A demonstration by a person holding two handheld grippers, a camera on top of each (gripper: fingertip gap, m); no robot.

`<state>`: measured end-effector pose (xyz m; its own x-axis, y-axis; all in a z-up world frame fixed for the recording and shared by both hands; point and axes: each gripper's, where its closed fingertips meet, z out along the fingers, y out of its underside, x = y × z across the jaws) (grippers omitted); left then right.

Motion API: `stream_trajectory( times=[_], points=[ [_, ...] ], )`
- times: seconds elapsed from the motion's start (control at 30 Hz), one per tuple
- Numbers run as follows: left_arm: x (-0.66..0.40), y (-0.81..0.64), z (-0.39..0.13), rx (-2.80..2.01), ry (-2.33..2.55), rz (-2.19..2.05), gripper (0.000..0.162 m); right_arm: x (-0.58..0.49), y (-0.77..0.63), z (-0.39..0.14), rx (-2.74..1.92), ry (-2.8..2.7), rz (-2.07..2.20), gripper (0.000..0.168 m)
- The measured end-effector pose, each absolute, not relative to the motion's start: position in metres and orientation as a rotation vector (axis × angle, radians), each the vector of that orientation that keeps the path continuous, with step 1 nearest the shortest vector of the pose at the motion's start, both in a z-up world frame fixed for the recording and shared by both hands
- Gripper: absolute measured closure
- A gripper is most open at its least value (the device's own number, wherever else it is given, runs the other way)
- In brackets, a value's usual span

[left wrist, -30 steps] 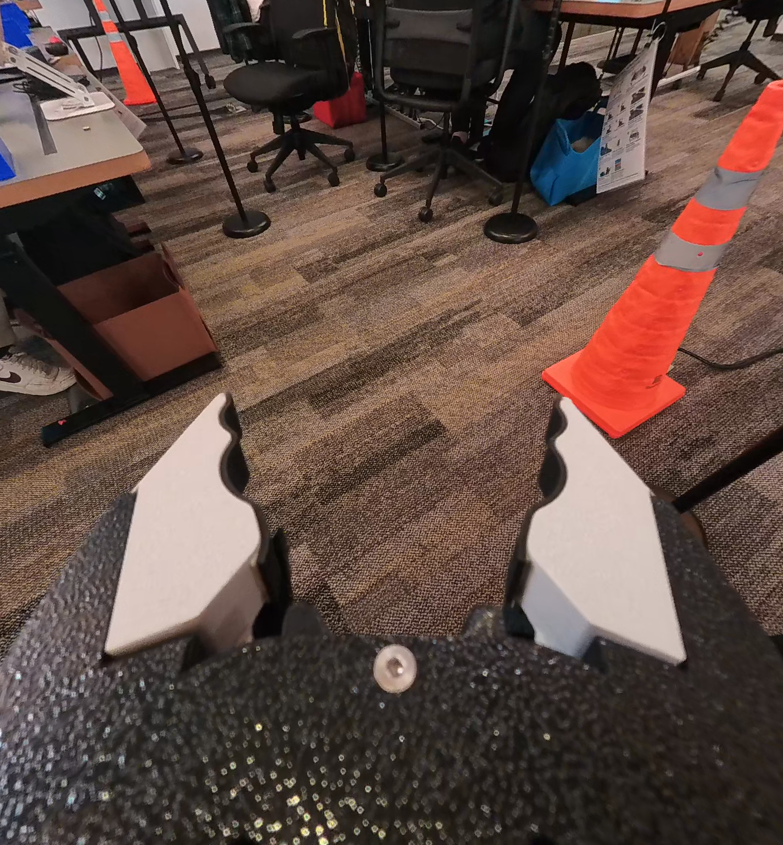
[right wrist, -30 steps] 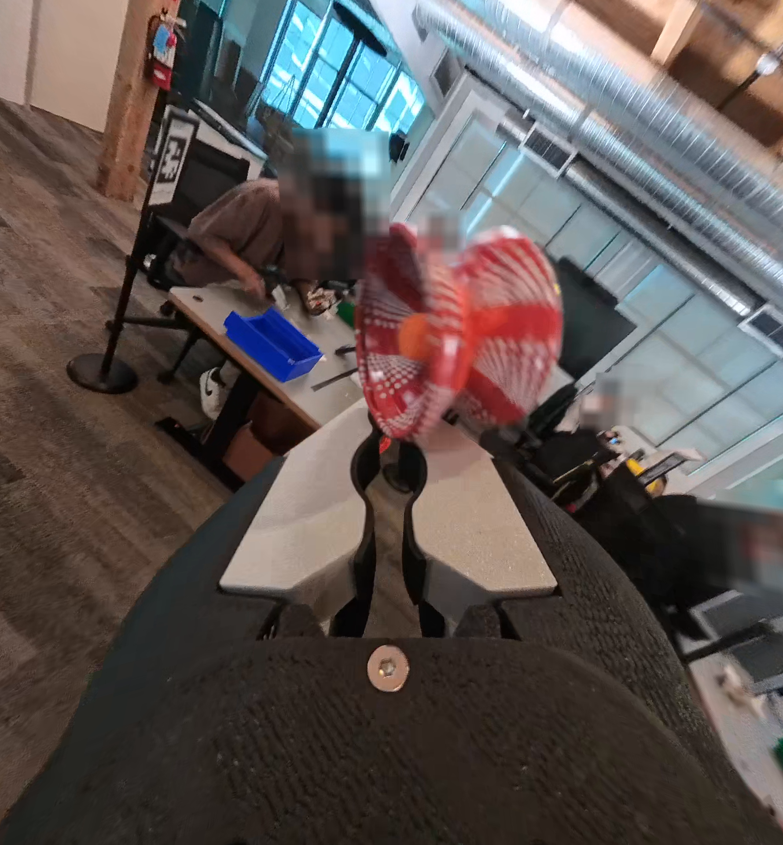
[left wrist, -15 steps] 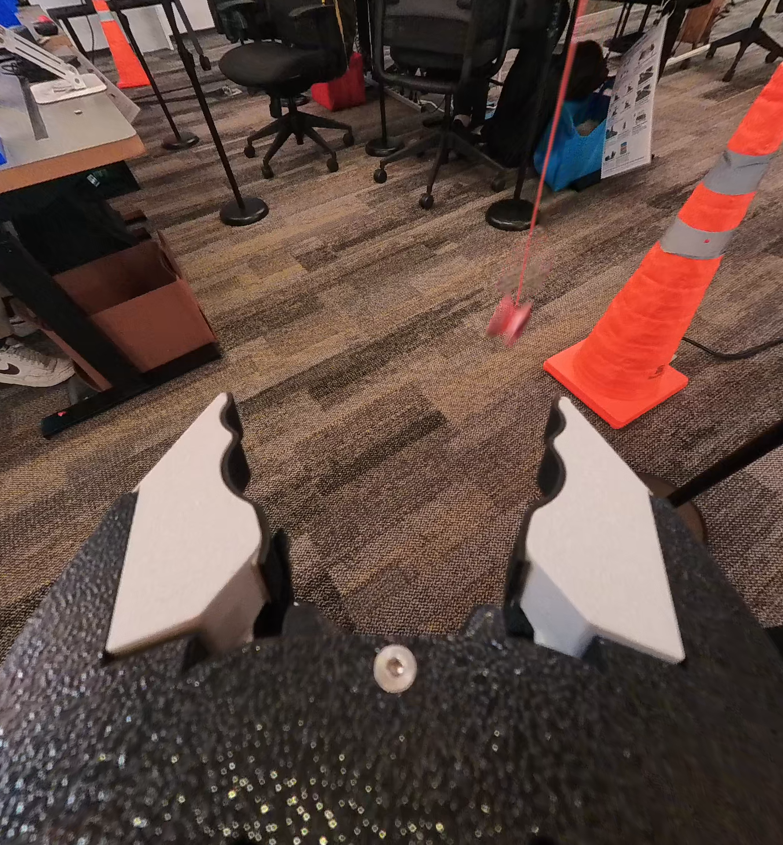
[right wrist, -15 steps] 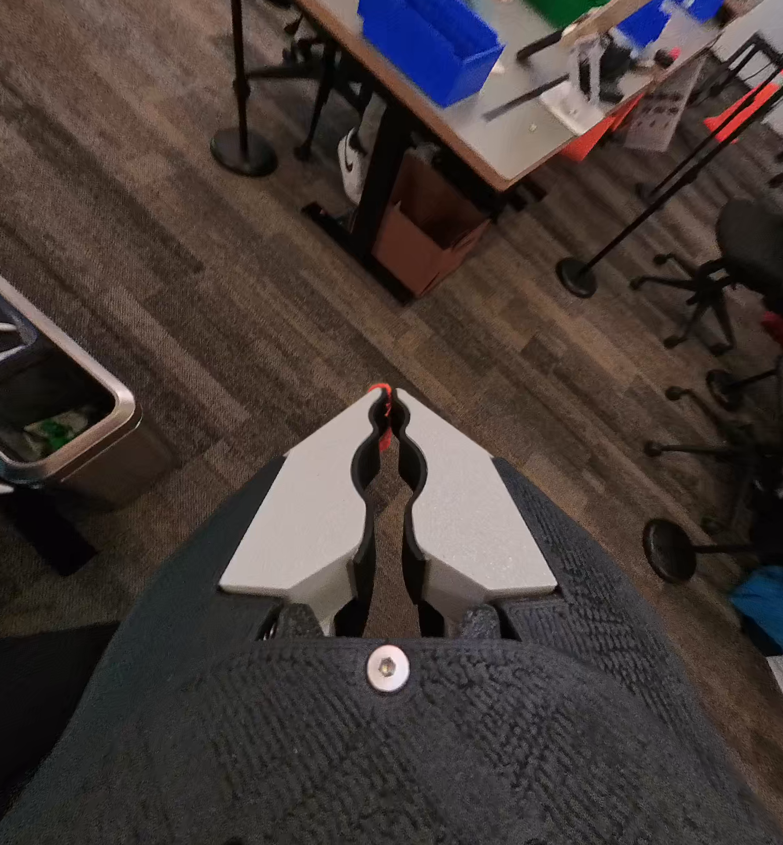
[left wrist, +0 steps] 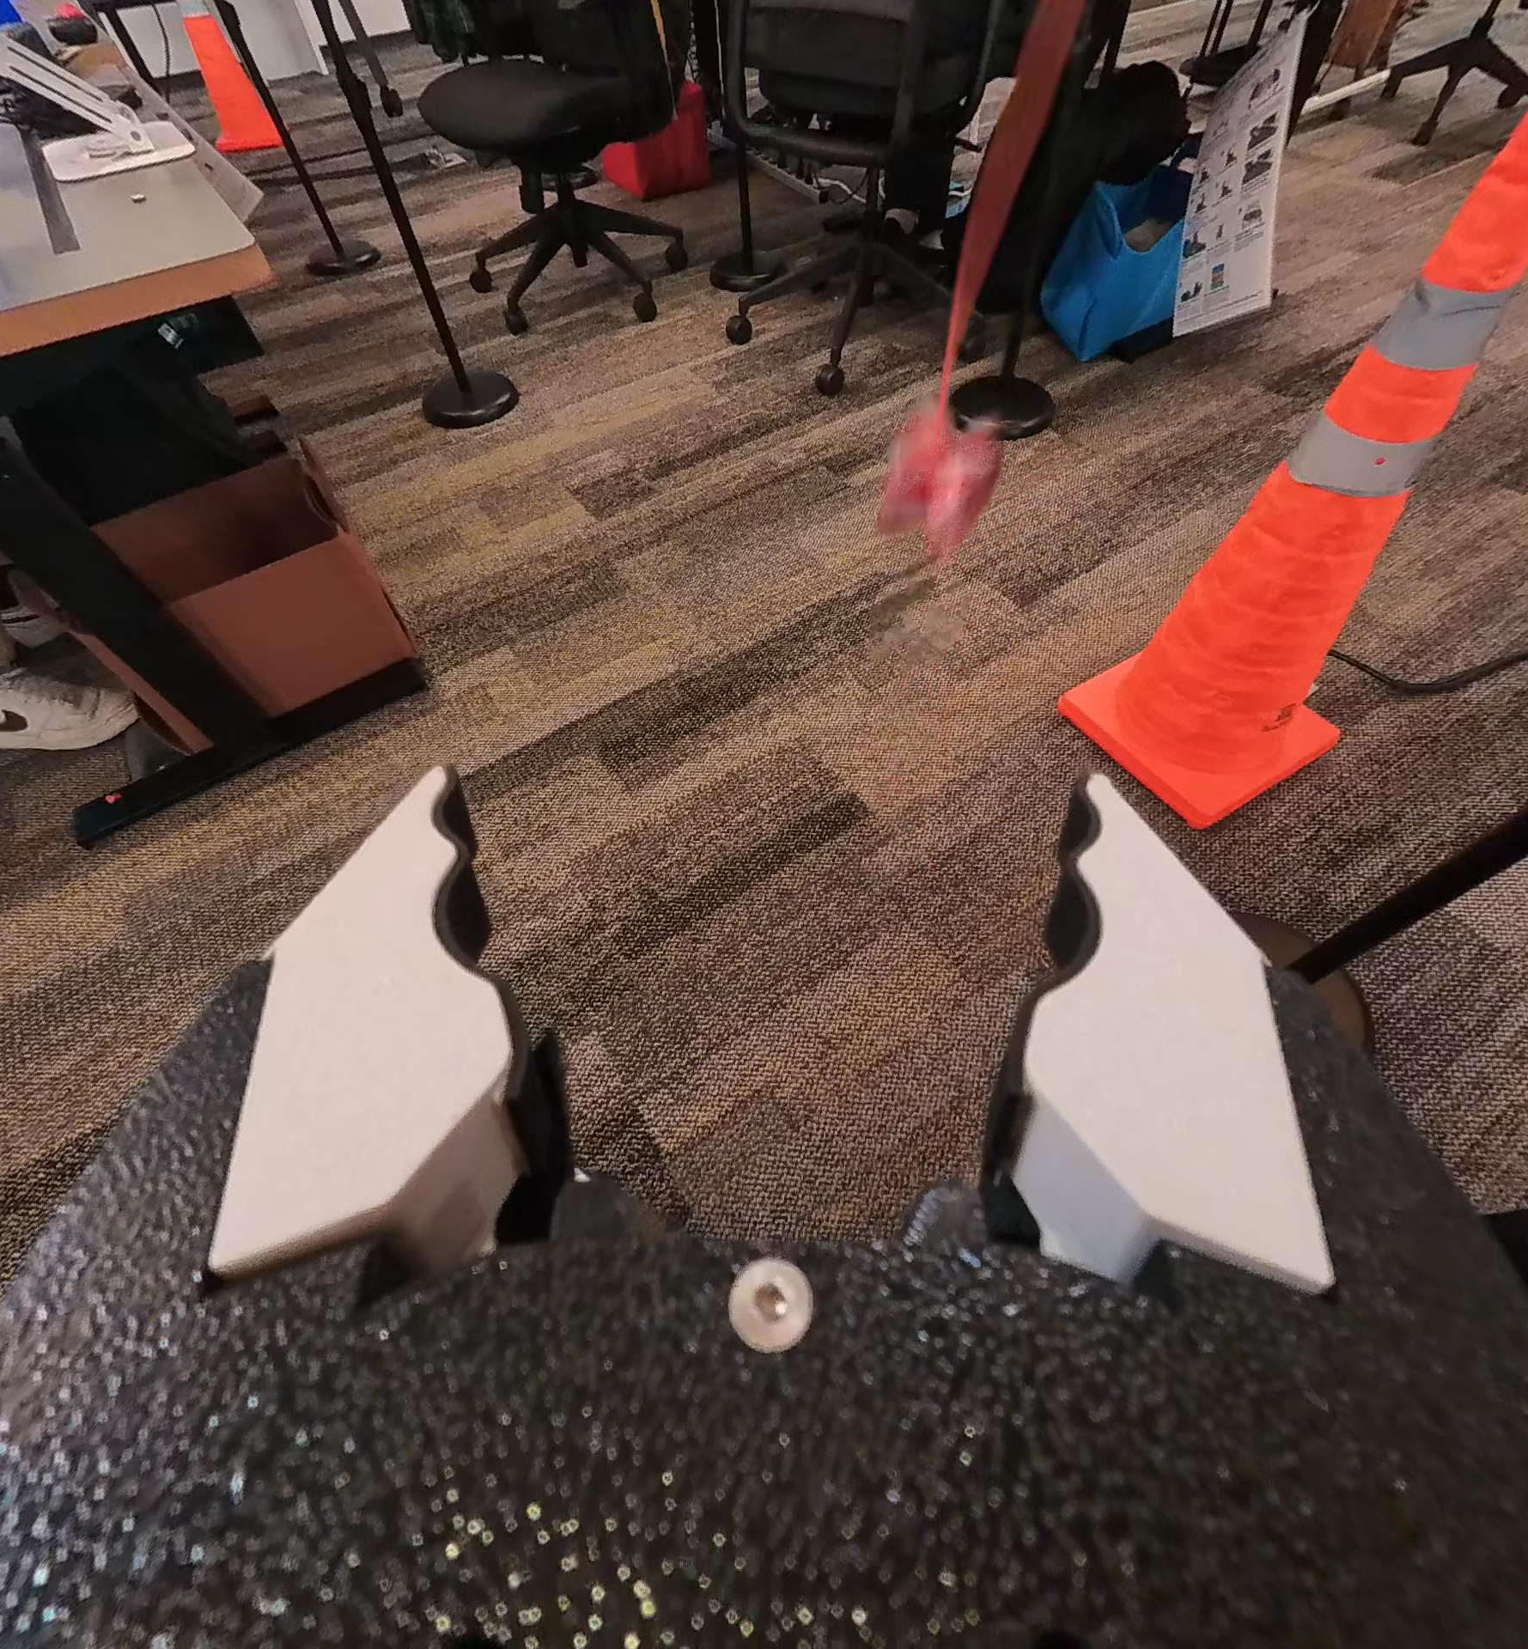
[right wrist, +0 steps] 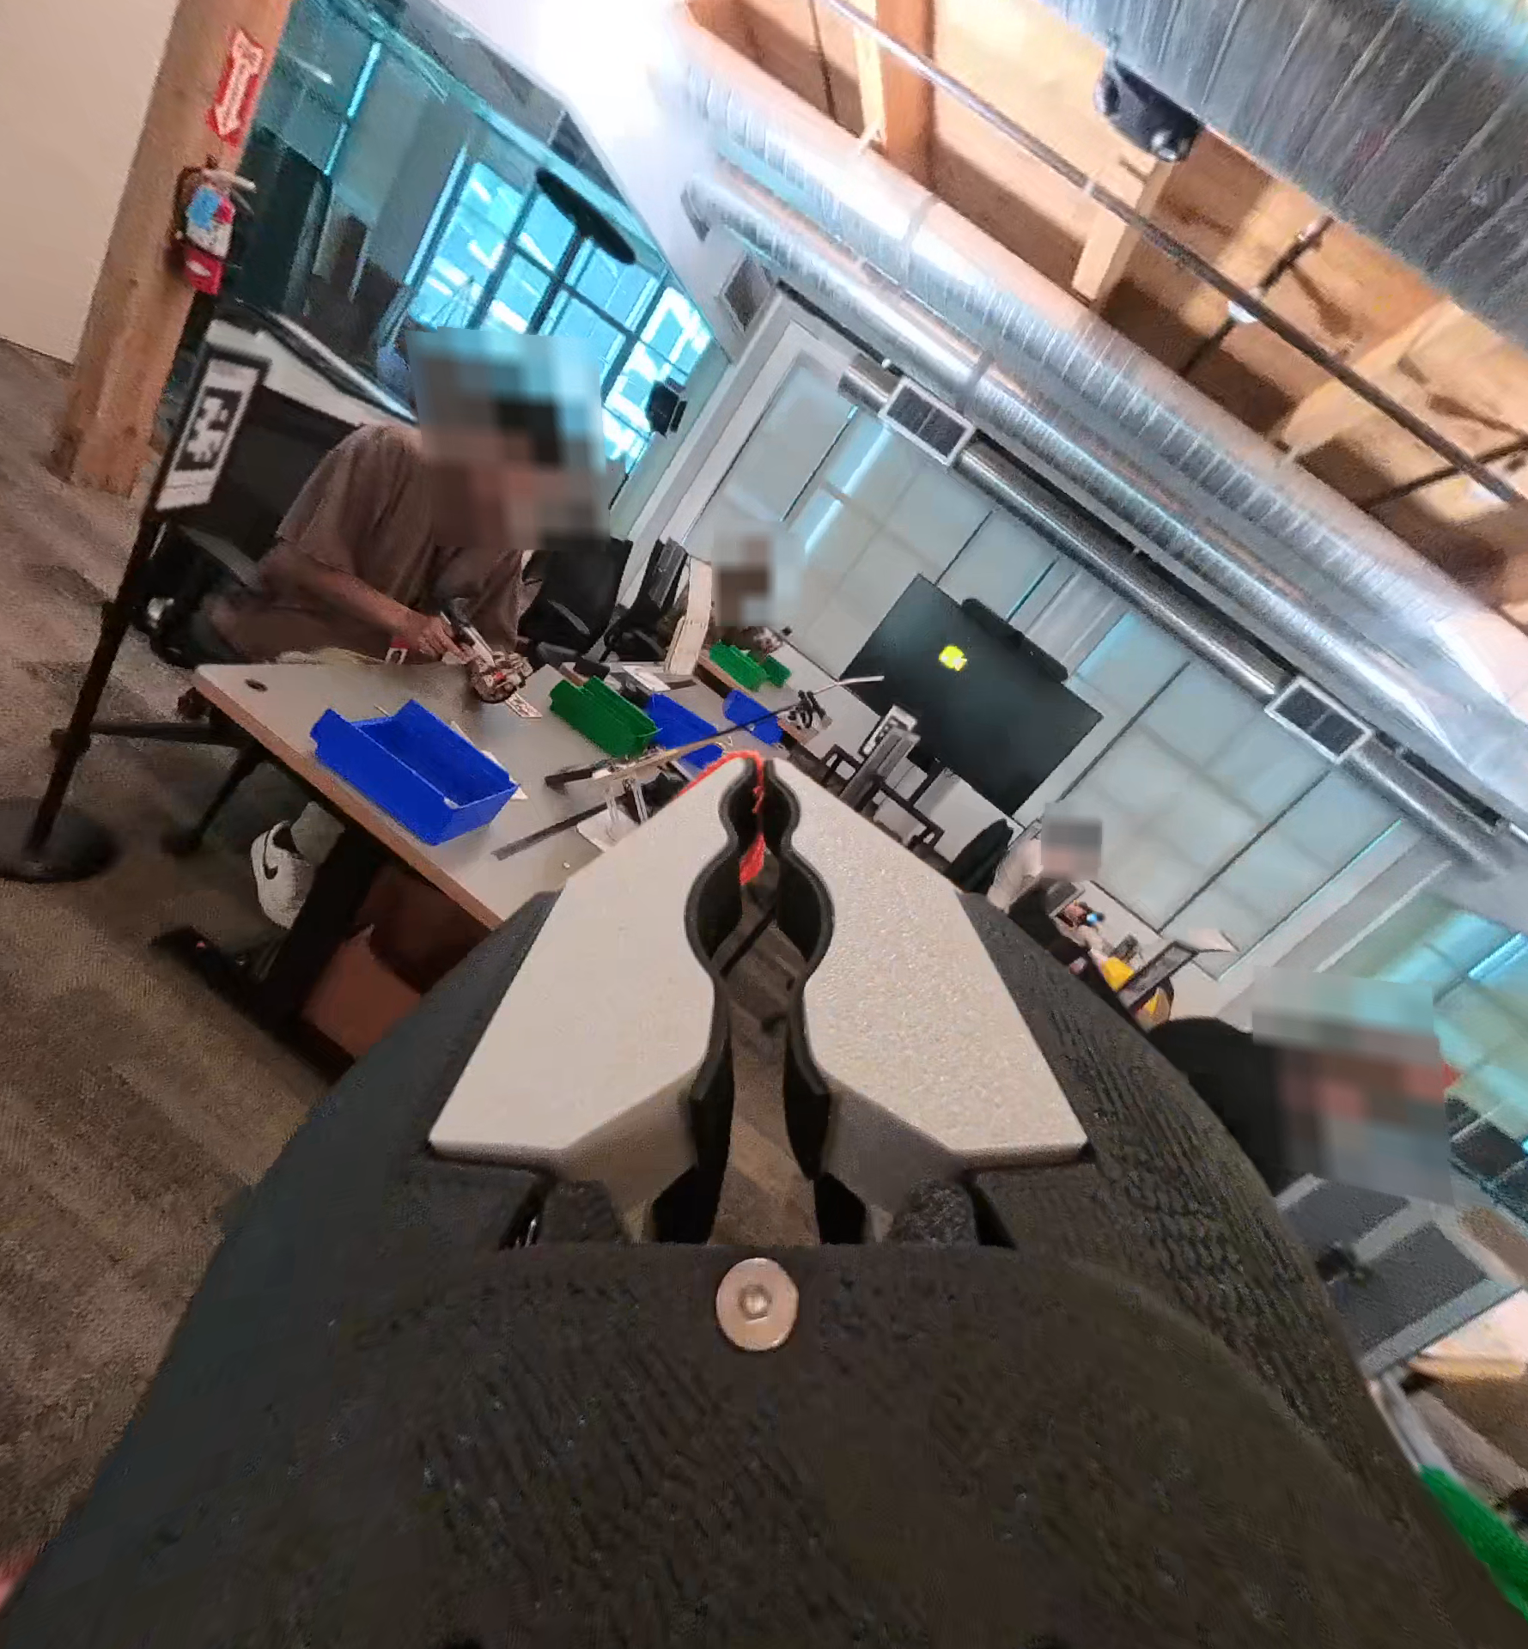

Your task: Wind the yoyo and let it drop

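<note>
While the right gripper (right wrist: 755,785) is pinching the red string (left wrist: 988,192), blurred yoyo (left wrist: 938,482) is dangling above carpet (left wrist: 697,625), left gripper (left wrist: 764,879) is gaping empty.

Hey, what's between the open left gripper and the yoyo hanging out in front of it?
Only bare carpet in the left wrist view: nothing lies between the left gripper and the blurred red yoyo.

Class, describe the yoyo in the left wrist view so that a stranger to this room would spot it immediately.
Start at the tall orange traffic cone standing on the carpet. Just left of it, a red string drops from the top of the picture, and the yoyo hangs at its end above the floor. It is the only blurred red-and-white thing in mid-air; everything nearby stands on the carpet.
</note>
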<state>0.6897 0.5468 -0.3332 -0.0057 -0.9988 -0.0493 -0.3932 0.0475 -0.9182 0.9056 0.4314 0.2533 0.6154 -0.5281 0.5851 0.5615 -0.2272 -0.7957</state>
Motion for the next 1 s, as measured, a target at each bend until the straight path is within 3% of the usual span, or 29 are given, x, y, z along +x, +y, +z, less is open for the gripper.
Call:
stream_trajectory(
  times=[0.53, 0.63, 0.87, 1.0],
  points=[
    [0.691, 0.549, -0.335, -1.473, 1.510, -0.949, 0.035, 0.894, 0.472, 0.208, -1.649, -0.170, -1.073, 0.168],
    [0.691, 0.550, -0.335, -1.475, 1.508, -0.949, 0.035, 0.899, 0.473, 0.155, -1.758, -0.168, -1.085, 0.168],
    [0.691, 0.549, -0.336, -1.476, 1.512, -0.950, 0.035, 0.907, 0.477, -0.055, -2.151, -0.052, -0.768, 0.168],
    [0.691, 0.549, -0.335, -1.479, 1.512, -0.958, 0.035, 0.886, 0.481, -0.136, -2.308, -0.066, -0.593, 0.168]
  ],
)
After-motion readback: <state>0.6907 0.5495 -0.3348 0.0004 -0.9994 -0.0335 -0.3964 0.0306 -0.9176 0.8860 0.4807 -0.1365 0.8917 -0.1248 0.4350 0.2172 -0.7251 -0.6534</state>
